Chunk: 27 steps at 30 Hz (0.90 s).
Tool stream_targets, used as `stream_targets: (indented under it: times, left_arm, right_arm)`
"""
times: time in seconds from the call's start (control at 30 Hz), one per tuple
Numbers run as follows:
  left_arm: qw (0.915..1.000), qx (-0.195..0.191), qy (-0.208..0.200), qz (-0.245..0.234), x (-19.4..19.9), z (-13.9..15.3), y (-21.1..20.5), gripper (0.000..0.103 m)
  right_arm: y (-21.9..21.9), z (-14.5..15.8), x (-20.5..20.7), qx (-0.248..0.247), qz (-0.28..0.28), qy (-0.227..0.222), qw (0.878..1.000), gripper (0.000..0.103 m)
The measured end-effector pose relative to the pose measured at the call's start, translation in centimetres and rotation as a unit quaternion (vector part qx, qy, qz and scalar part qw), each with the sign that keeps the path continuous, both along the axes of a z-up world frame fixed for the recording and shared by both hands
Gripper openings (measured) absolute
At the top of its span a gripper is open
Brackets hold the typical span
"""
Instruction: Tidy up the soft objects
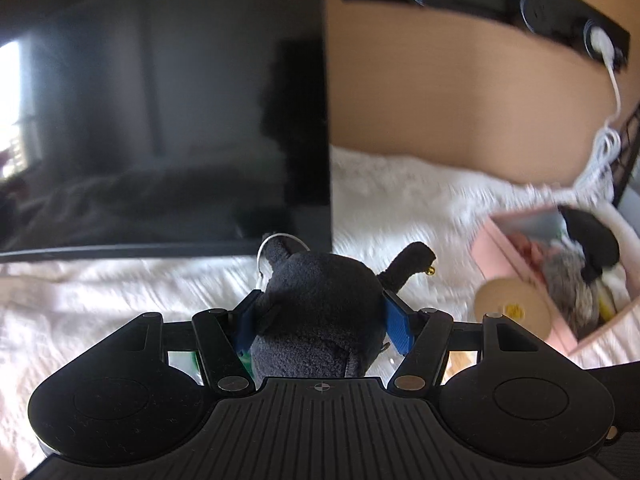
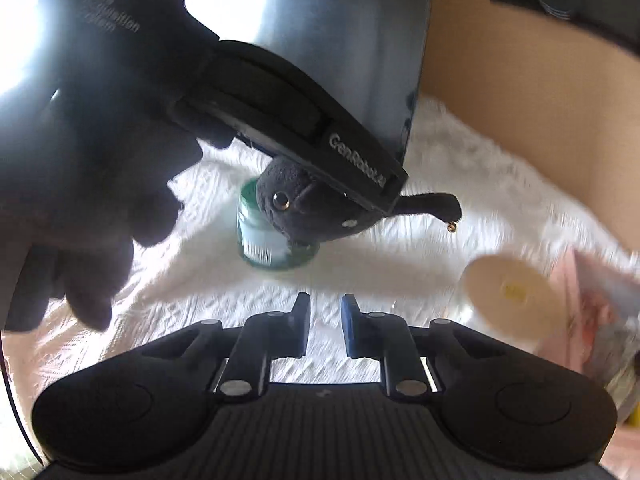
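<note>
A black plush toy [image 1: 320, 304] with a thin tail and a small gold bell sits between the blue pads of my left gripper [image 1: 324, 300], which is shut on it and holds it above the white fleece. In the right wrist view the same plush [image 2: 288, 204] hangs under that gripper, just over a green jar [image 2: 276, 248]. A hand in a black glove [image 2: 80, 160] holds the left gripper. My right gripper [image 2: 325, 312] is lower and nearer, its pads almost together with nothing between them.
A pink box [image 1: 492, 252] at the right holds dark and grey soft things. A round tan disc [image 1: 512, 308] leans at its near corner. A black monitor [image 1: 160, 120] stands behind on the left. A white cable [image 1: 604, 148] hangs down the tan wall.
</note>
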<state>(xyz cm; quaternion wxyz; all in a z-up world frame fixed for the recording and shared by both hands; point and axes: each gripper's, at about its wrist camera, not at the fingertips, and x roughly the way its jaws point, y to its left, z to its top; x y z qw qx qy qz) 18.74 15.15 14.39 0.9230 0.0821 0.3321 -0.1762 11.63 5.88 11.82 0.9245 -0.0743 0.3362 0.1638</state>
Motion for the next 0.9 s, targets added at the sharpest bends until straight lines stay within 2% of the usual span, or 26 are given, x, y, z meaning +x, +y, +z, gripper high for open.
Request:
stream_targets:
  times: [0.17,0.4,0.5,0.57,0.63,0.8,0.9]
  left_arm:
    - [0.9999,-0.005,0.005,0.014,-0.9,0.3,0.9,0.068]
    - [0.9970,-0.048,0.055,0.027,-2.0,-2.9,1.8,0.068]
    - [0.9936,-0.073,0.072,0.047,-2.5,-4.5,2.5,0.068]
    - [0.9904,-0.091,0.081,0.065,-2.7,-5.5,3.2,0.068]
    - [0.9869,-0.109,0.086,0.083,-3.2,-6.4,4.1,0.068]
    - [0.9748,-0.148,0.080,0.146,-5.0,-7.5,7.6,0.068]
    - [0.9695,-0.153,0.076,0.176,-5.8,-7.4,10.0,0.068]
  right_arm:
    - [-1.1,-0.1,-1.0,0.000,0.001,0.005,1.000,0.017]
    - [-3.1,-2.8,-2.0,-0.015,-0.015,0.035,0.999,0.017]
    - [-3.7,-4.3,-1.9,-0.020,-0.029,0.062,0.997,0.029]
    - [-4.0,-4.9,-2.0,-0.018,-0.036,0.070,0.997,0.048]
    - [-4.0,-5.3,-2.3,-0.018,-0.037,0.071,0.997,0.054]
    - [-3.3,-5.5,-3.0,-0.031,-0.032,0.054,0.998,0.058]
    - [-2.7,-5.4,-2.6,-0.022,-0.038,0.044,0.998,0.061]
